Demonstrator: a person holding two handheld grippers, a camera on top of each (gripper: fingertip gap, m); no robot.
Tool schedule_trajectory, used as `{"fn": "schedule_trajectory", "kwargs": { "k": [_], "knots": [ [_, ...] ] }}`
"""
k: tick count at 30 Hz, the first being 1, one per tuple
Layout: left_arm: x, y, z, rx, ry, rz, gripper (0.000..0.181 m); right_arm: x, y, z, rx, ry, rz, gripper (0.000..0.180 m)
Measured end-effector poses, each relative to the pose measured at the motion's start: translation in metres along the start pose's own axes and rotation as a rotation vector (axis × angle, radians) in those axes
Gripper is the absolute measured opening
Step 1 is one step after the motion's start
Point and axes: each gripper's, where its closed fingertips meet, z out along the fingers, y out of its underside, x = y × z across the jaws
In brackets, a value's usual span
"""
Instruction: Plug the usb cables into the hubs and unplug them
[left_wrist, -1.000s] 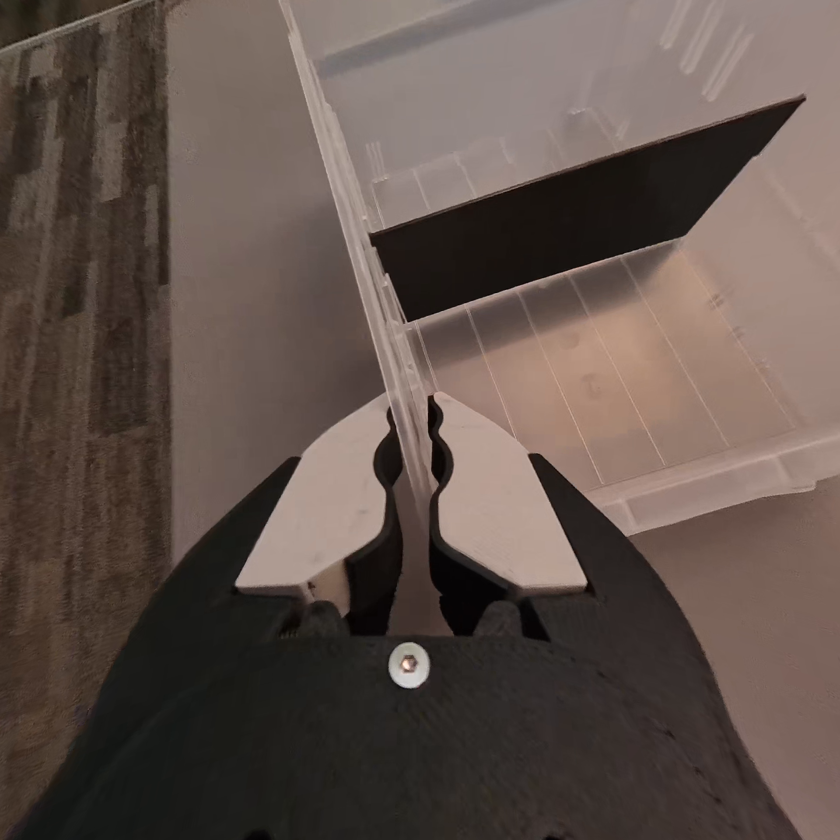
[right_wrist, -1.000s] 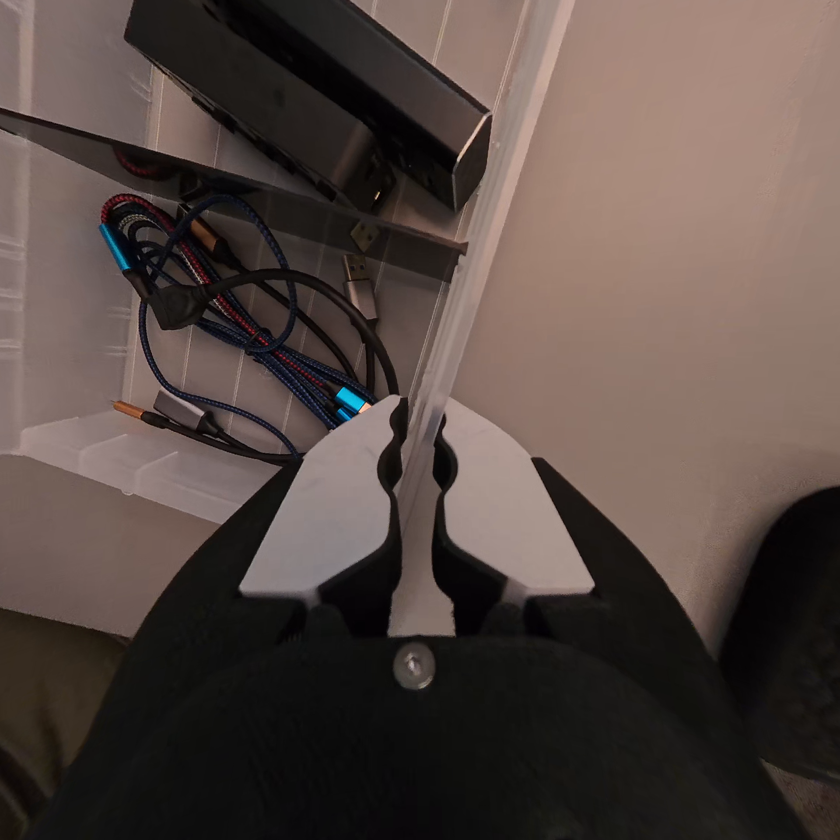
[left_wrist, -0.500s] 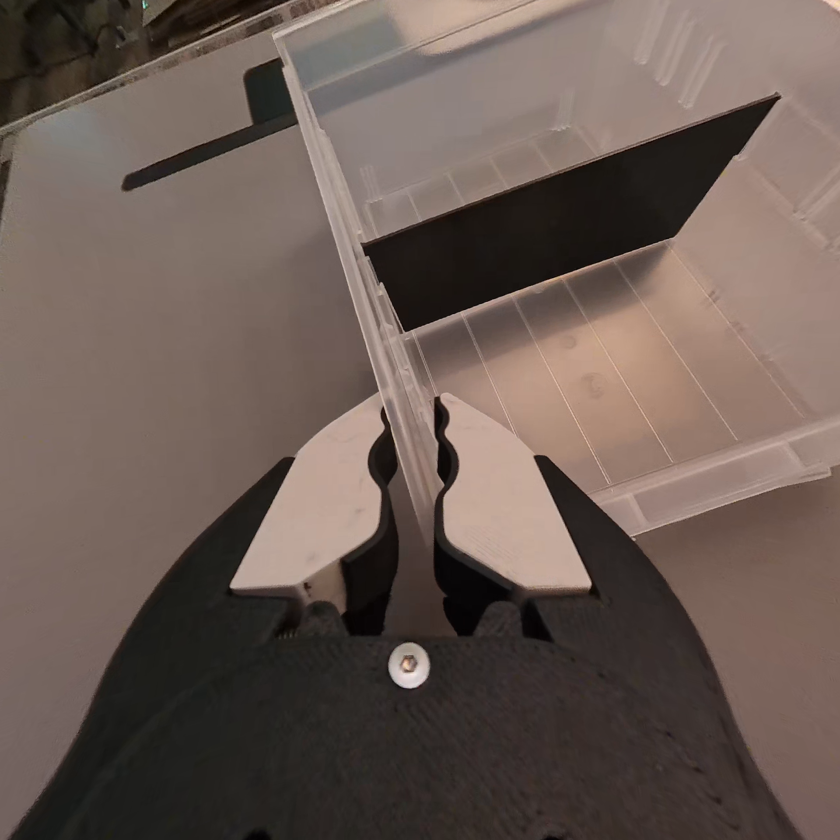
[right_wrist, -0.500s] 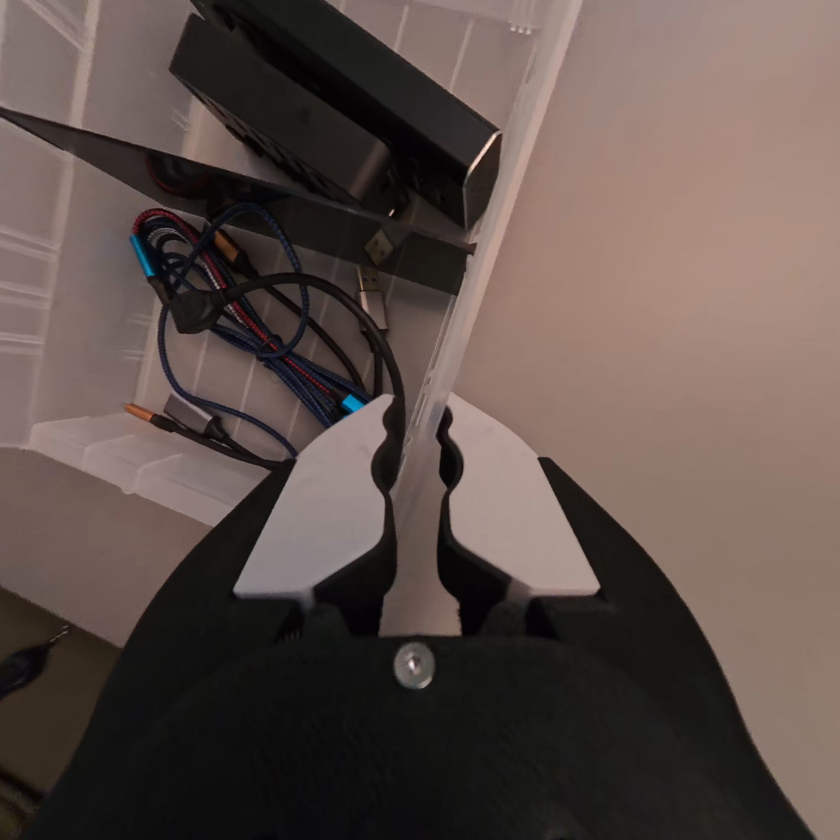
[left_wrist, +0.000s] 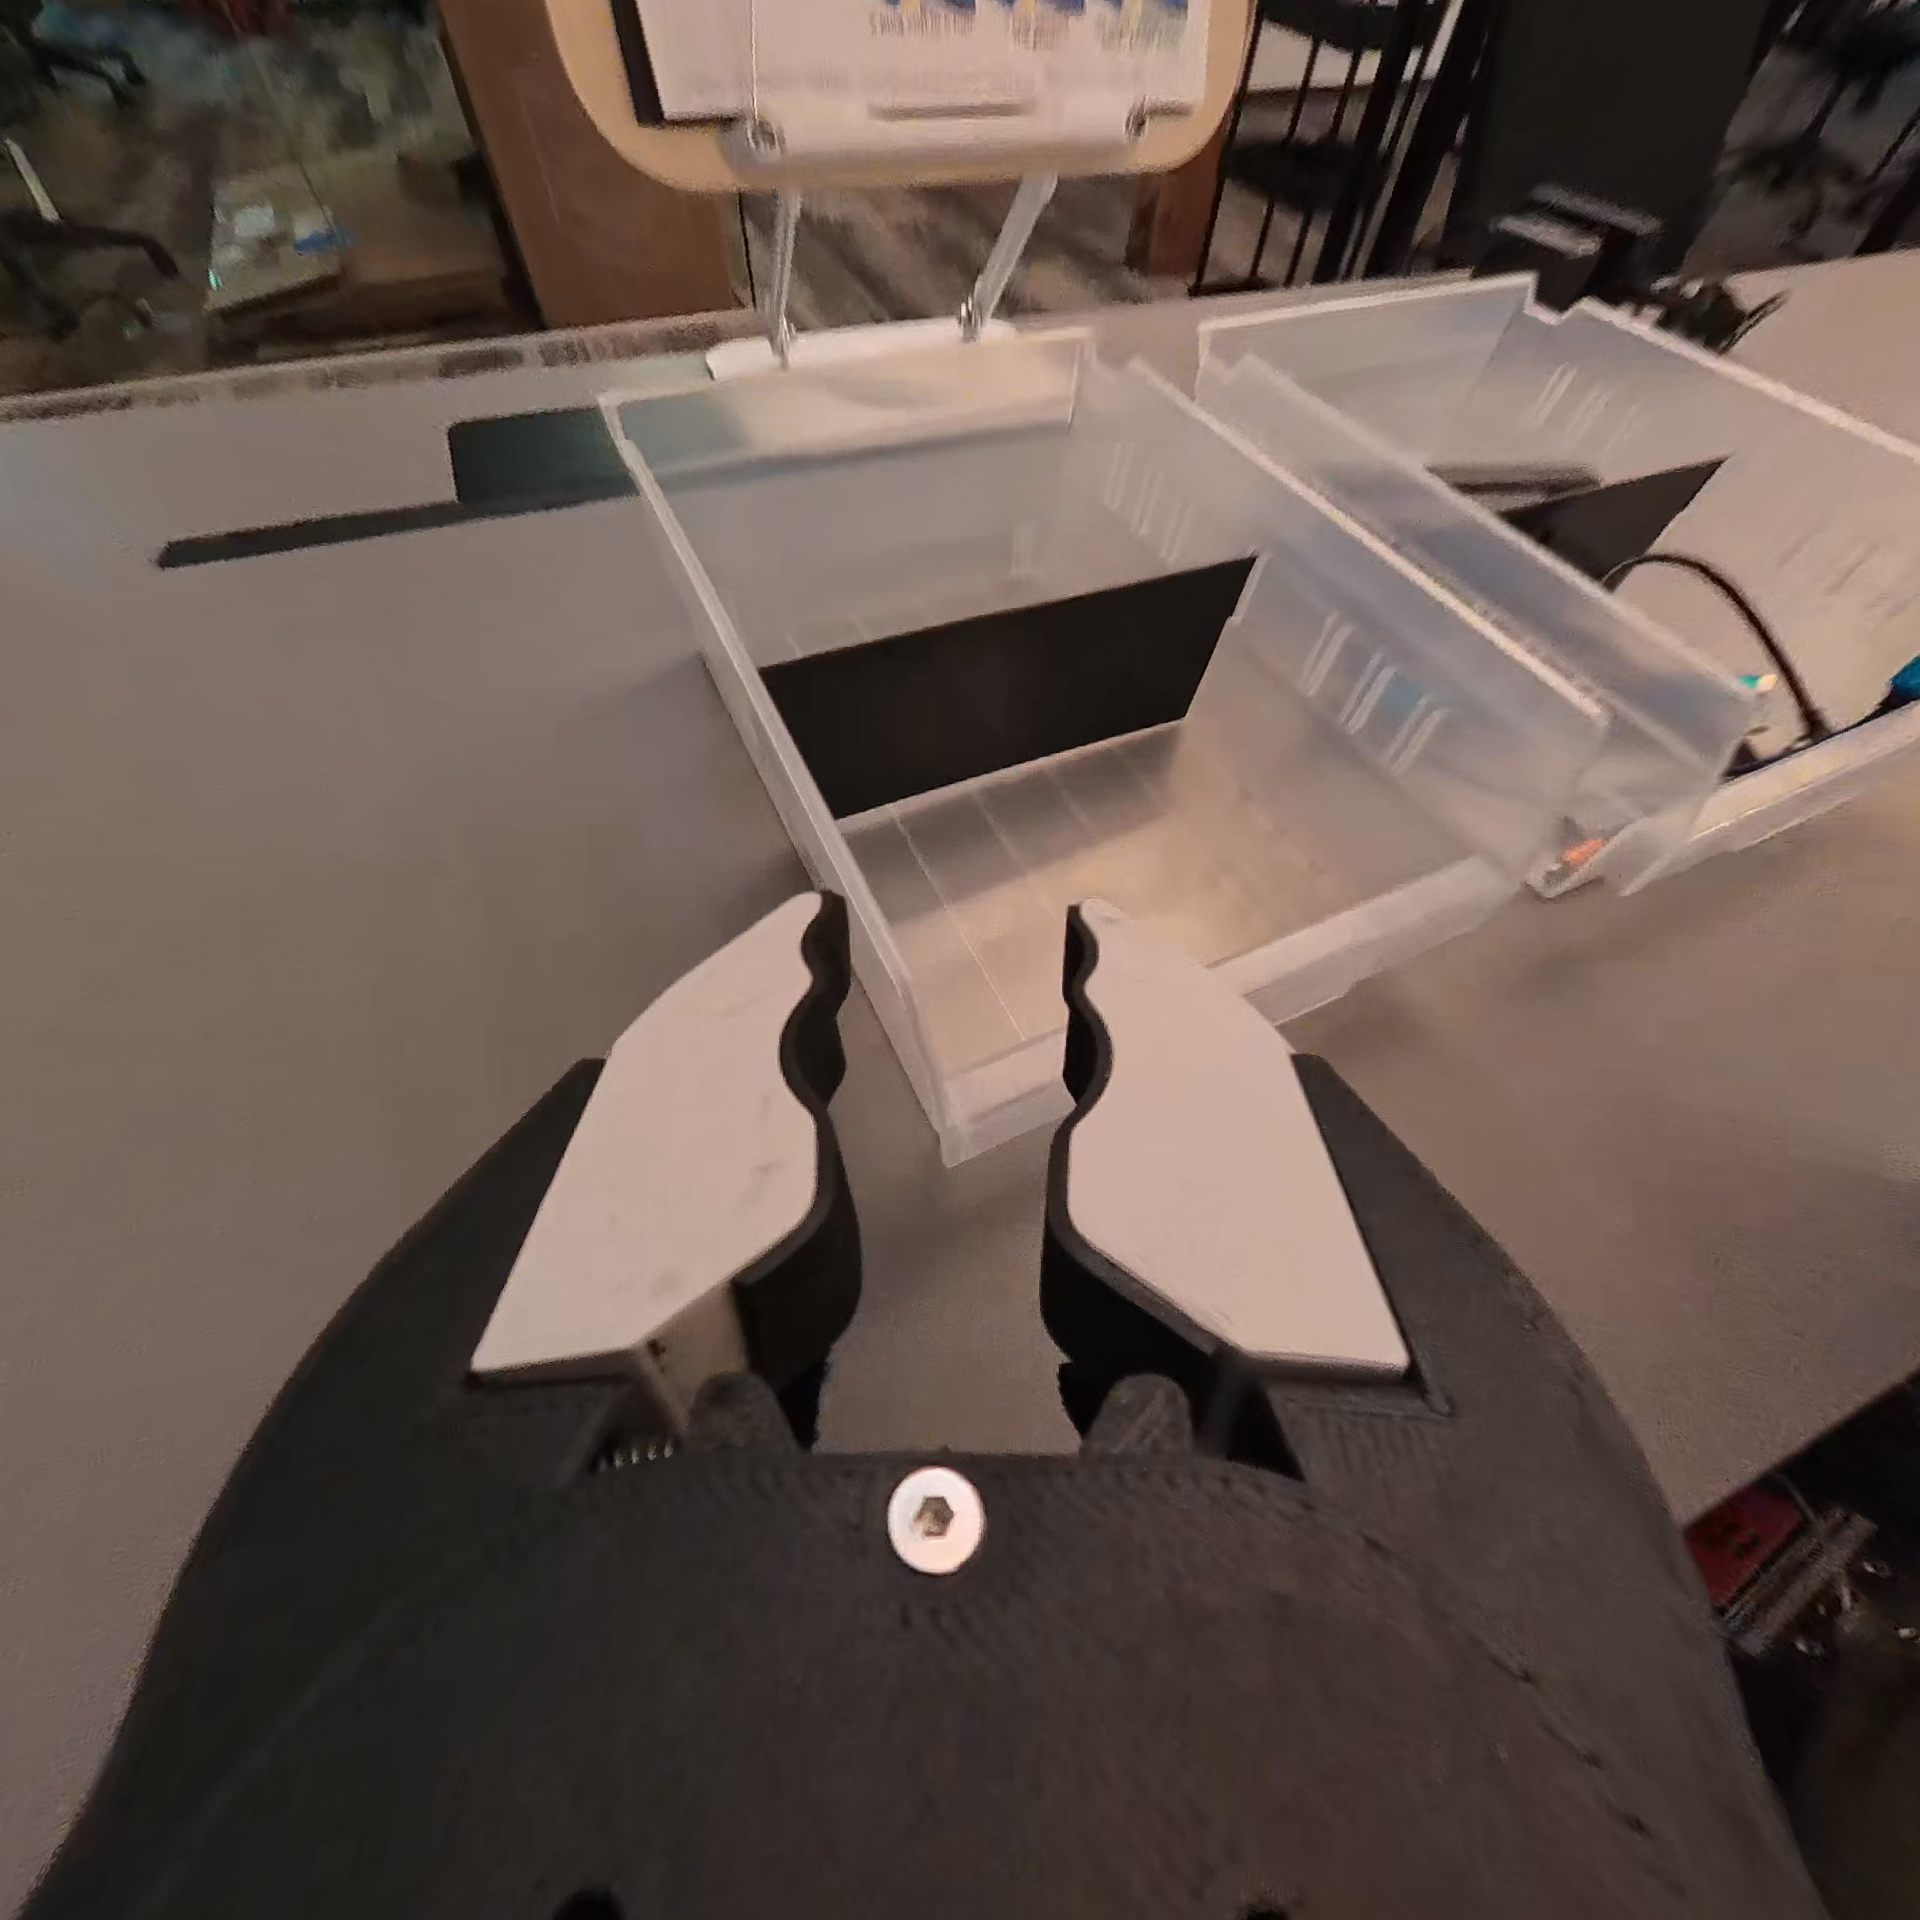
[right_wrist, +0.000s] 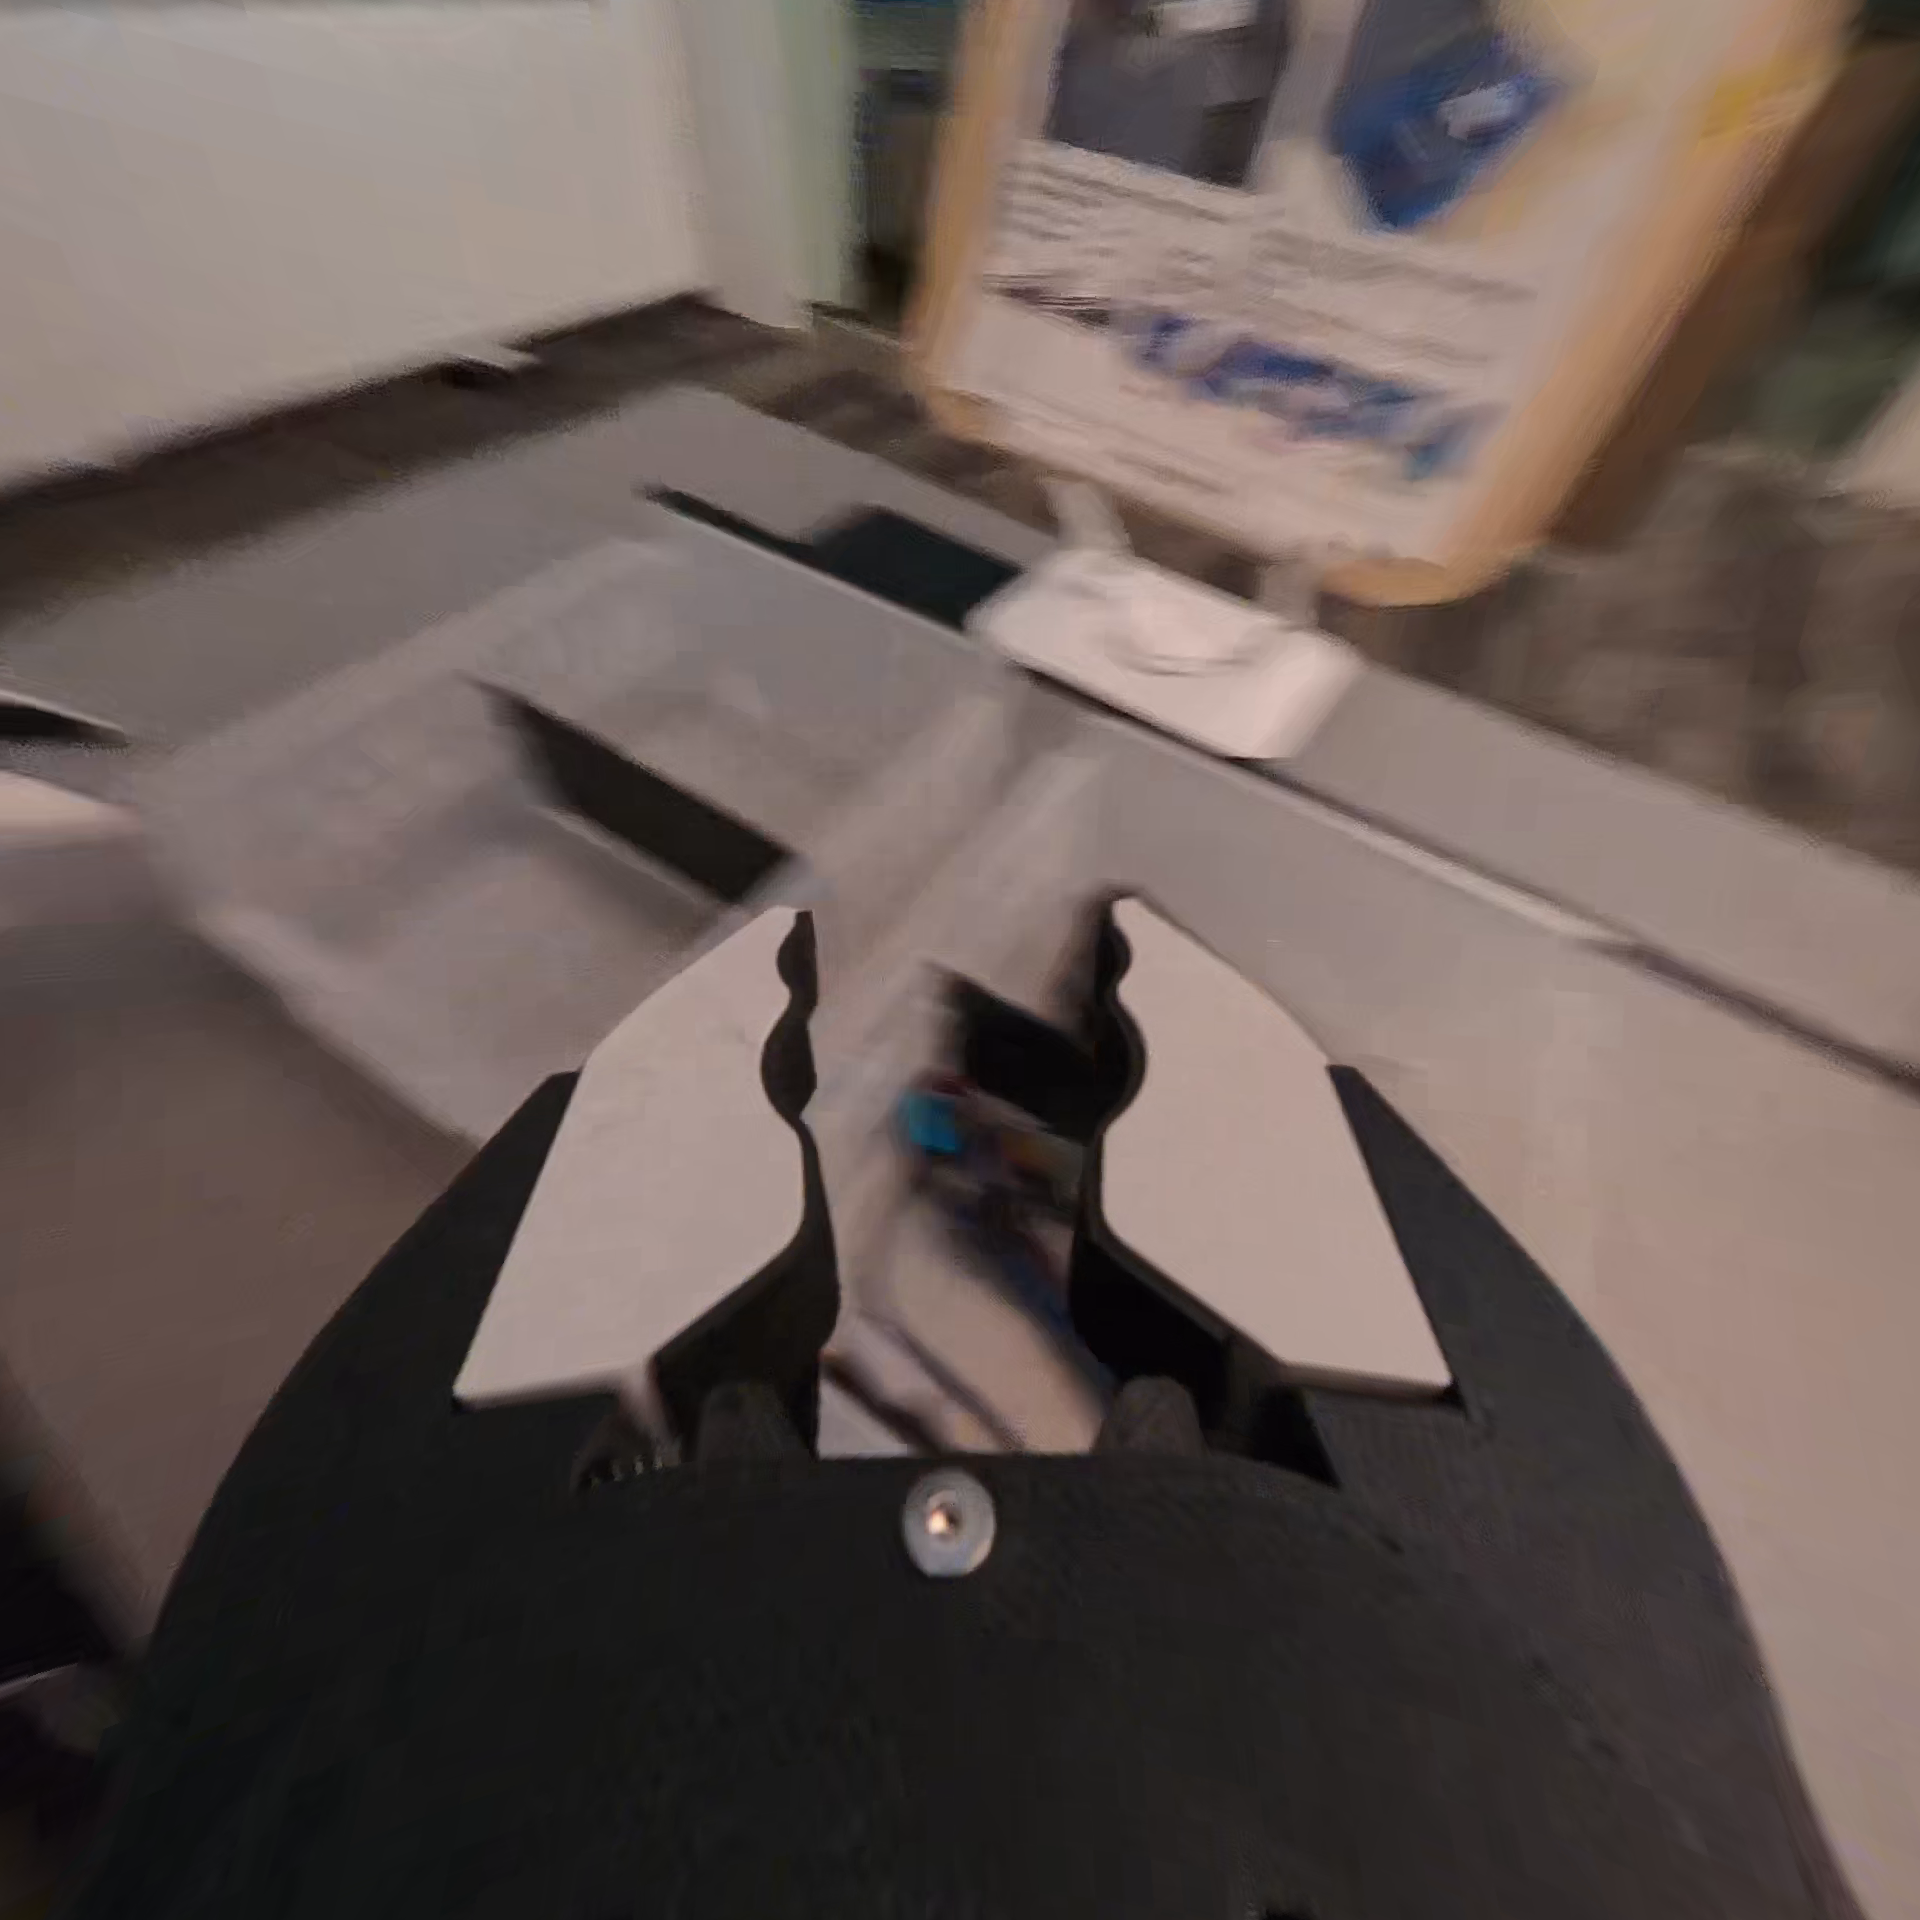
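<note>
Nearest the left wrist camera, the left gripper (left_wrist: 951, 1023) hangs low over the grey table (left_wrist: 312, 831) with its jaws spread wide and nothing between them but the near corner of an empty clear bin (left_wrist: 935, 1039), which neither finger touches; it points level and forward along that bin's left wall, a pose that suggests a wall let go rather than one about to be gripped; beyond, a black divider (left_wrist: 997, 691) stands across the bin, and just to its right a second clear bin (left_wrist: 1766, 582) holds the usb cables (left_wrist: 1756, 623), a dark loop rising above its rim; at the table's far edge a stand carries a framed card (left_wrist: 894, 94); the right gripper (right_wrist: 956, 1018), heavily blurred, has its jaws spread too, tilted down over that cable bin, a blue connector (right_wrist: 928, 1122) smeared between the fingers but not held; hubs cannot be made out, so plugging has not begun.
</note>
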Motion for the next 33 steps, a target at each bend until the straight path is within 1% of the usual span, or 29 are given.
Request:
{"fn": "schedule_trajectory", "kwargs": {
  "k": [1, 2, 4, 5, 6, 8, 10, 14, 17, 21, 23, 29, 31, 33],
  "knots": [
    [0.002, -0.002, -0.006, 0.017, 0.005, -0.001, 0.038, -0.033, -0.007, 0.015, -0.017, -0.151, 0.074, 0.053],
    [0.006, -0.004, -0.012, 0.033, 0.012, 0.002, 0.038, -0.059, -0.002, 0.034, -0.092, -0.266, 0.113, 0.052],
    [0.013, -0.006, -0.023, 0.062, 0.028, 0.018, 0.039, -0.074, 0.040, 0.071, -0.424, -0.272, 0.138, 0.052],
    [0.015, -0.007, -0.028, 0.075, 0.030, 0.027, 0.039, -0.075, 0.054, 0.086, -0.535, -0.250, 0.152, 0.048],
    [0.016, -0.007, -0.032, 0.083, 0.030, 0.035, 0.039, -0.077, 0.062, 0.098, -0.592, -0.237, 0.175, 0.043],
    [0.016, -0.006, -0.041, 0.085, 0.031, 0.049, 0.039, -0.075, 0.072, 0.116, -0.665, -0.184, 0.177, 0.041],
    [0.016, -0.005, -0.048, 0.082, 0.030, 0.054, 0.039, -0.069, 0.079, 0.128, -0.716, -0.114, 0.119, 0.041],
    [0.015, -0.012, -0.061, 0.128, 0.026, 0.051, 0.038, -0.070, 0.090, 0.147, -0.805, -0.068, 0.106, 0.043],
    [0.021, -0.014, -0.064, 0.145, 0.047, 0.044, 0.037, -0.068, 0.102, 0.162, -0.875, -0.040, 0.140, 0.043],
    [0.026, -0.007, -0.063, 0.107, 0.040, 0.074, 0.037, -0.072, 0.116, 0.175, -0.952, -0.053, 0.179, 0.039],
    [0.029, -0.006, -0.063, 0.097, 0.040, 0.090, 0.037, -0.065, 0.118, 0.182, -0.945, -0.020, 0.150, 0.029],
    [0.038, -0.007, -0.066, 0.086, 0.079, 0.090, 0.037, -0.066, 0.115, 0.187, -0.959, -0.047, 0.240, 0.006],
    [0.038, -0.009, -0.071, 0.088, 0.106, 0.055, 0.037, -0.076, 0.114, 0.186, -0.987, -0.107, 0.283, 0.006],
    [0.034, -0.013, -0.078, 0.109, 0.108, 0.023, 0.037, -0.083, 0.112, 0.183, -1.024, -0.135, 0.247, 0.005]
  ]
}}
